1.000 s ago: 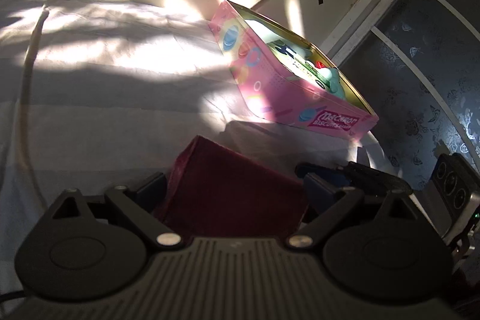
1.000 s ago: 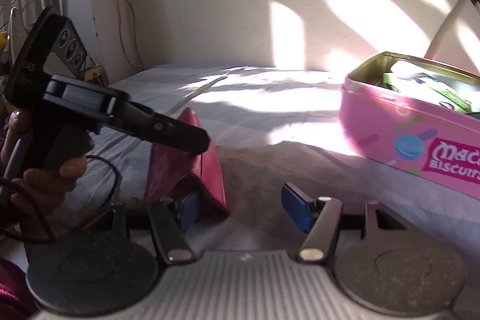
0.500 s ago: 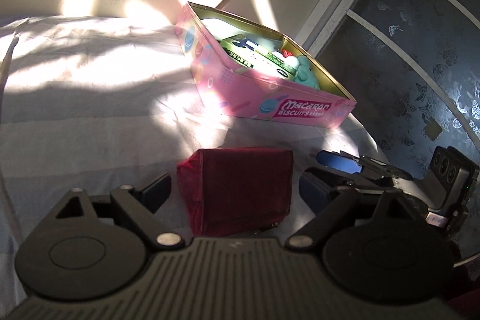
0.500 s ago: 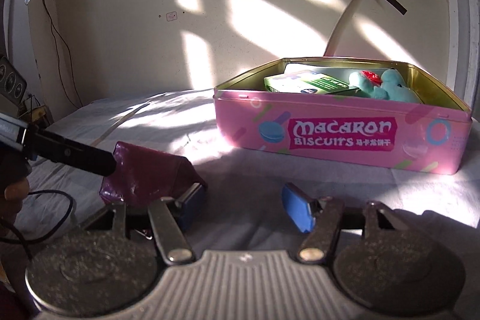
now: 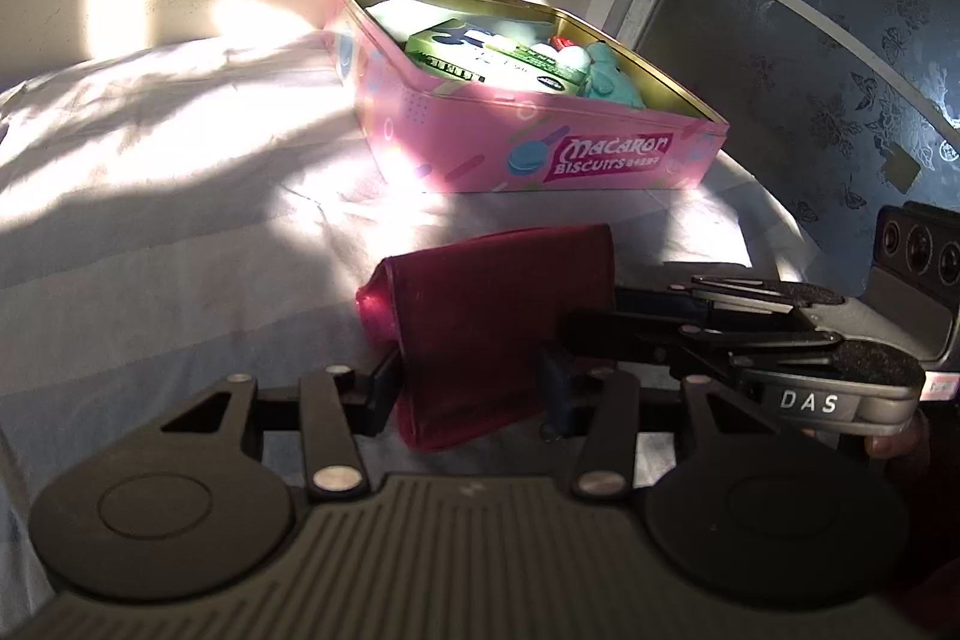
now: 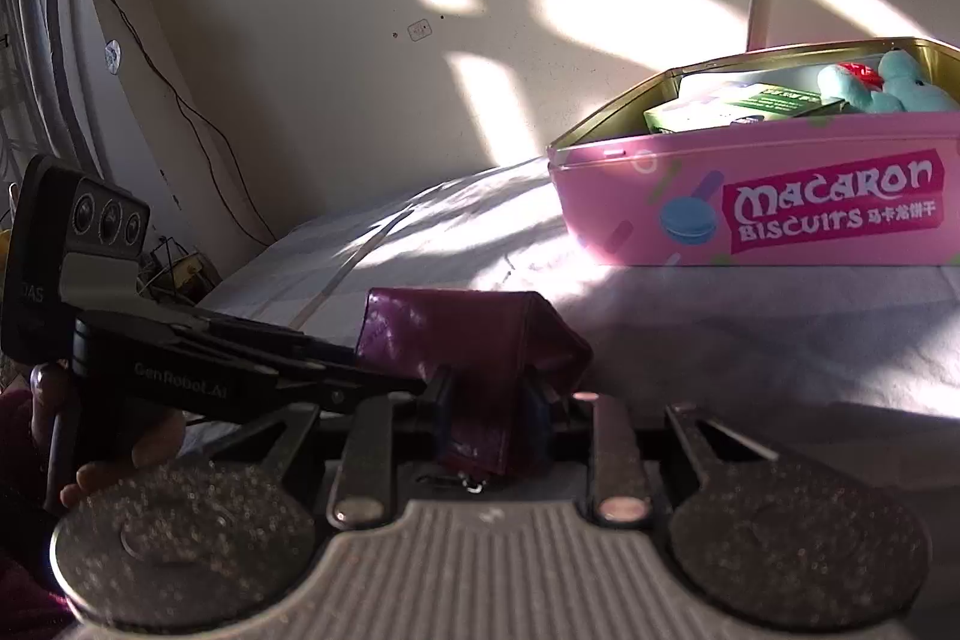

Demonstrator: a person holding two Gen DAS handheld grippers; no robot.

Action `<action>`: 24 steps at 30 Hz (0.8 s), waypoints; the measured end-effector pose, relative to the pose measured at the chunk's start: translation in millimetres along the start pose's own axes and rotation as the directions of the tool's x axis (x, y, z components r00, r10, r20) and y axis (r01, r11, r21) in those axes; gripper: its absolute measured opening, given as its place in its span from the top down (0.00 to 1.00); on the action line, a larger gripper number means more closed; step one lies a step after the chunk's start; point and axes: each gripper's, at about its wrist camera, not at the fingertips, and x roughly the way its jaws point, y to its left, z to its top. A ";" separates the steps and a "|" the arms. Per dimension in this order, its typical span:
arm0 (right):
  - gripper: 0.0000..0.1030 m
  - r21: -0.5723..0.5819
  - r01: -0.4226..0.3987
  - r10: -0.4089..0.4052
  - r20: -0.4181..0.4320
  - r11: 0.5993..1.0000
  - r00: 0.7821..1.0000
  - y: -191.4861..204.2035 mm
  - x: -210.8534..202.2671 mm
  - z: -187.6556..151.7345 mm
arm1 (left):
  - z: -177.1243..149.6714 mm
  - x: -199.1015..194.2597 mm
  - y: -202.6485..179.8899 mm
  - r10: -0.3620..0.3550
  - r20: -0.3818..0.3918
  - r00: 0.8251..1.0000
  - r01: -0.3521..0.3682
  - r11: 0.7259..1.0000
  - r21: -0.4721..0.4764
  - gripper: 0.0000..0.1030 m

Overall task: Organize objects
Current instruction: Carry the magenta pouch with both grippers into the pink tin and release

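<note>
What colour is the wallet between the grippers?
Dark red wallet, clearest in the left wrist view.

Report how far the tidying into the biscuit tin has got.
Done: green box and teal plush sit in the pink Macaron Biscuits tin. In hand: the left tool and closing right tool both grip the maroon wallet. Left: move it into the tin.

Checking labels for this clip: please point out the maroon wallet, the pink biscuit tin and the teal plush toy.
maroon wallet (image 5: 504,322): left wrist view, middle of its upper face.
pink biscuit tin (image 6: 780,214): right wrist view, front wall on the printed label.
teal plush toy (image 6: 900,88): right wrist view, its body above the tin's rim.
</note>
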 end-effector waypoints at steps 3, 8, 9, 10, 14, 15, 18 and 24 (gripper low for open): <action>0.77 0.012 0.003 -0.004 0.073 1.000 0.997 -9.1 -19.9 12.9 | 21.2 2.6 -11.9 -0.043 0.019 0.999 0.042 0.999 0.022 0.52; 0.77 -0.032 0.106 -0.097 0.208 0.994 0.973 -20.3 -47.2 46.8 | 73.2 15.4 -44.4 -0.049 0.087 0.995 0.037 0.991 0.129 0.51; 0.76 -0.029 0.120 -0.110 0.224 0.992 0.968 -24.0 -50.0 53.1 | 83.7 20.1 -51.8 -0.049 0.098 0.994 0.034 0.988 0.150 0.51; 0.76 -0.024 0.140 -0.130 0.242 0.990 0.961 -29.9 -52.6 62.0 | 92.8 24.9 -56.1 -0.050 0.105 0.993 0.032 0.986 0.166 0.51; 0.73 -0.041 0.232 -0.212 0.281 0.972 0.936 -55.4 -46.0 91.9 | 127.8 53.6 -67.7 -0.044 0.104 0.994 0.024 0.982 0.186 0.51; 0.73 -0.037 0.246 -0.227 0.277 0.968 0.934 -63.6 -41.8 98.1 | 135.2 63.0 -68.9 -0.037 0.099 0.994 0.017 0.982 0.189 0.51; 0.73 0.003 0.256 -0.249 0.240 0.967 0.938 -93.4 -25.9 115.5 | 155.7 91.2 -64.6 -0.033 0.067 0.997 0.021 0.986 0.167 0.52; 0.72 0.031 0.334 -0.335 0.142 0.942 0.932 -134.4 10.4 142.7 | 186.6 138.4 -56.9 0.033 0.053 0.998 -0.040 0.989 0.145 0.56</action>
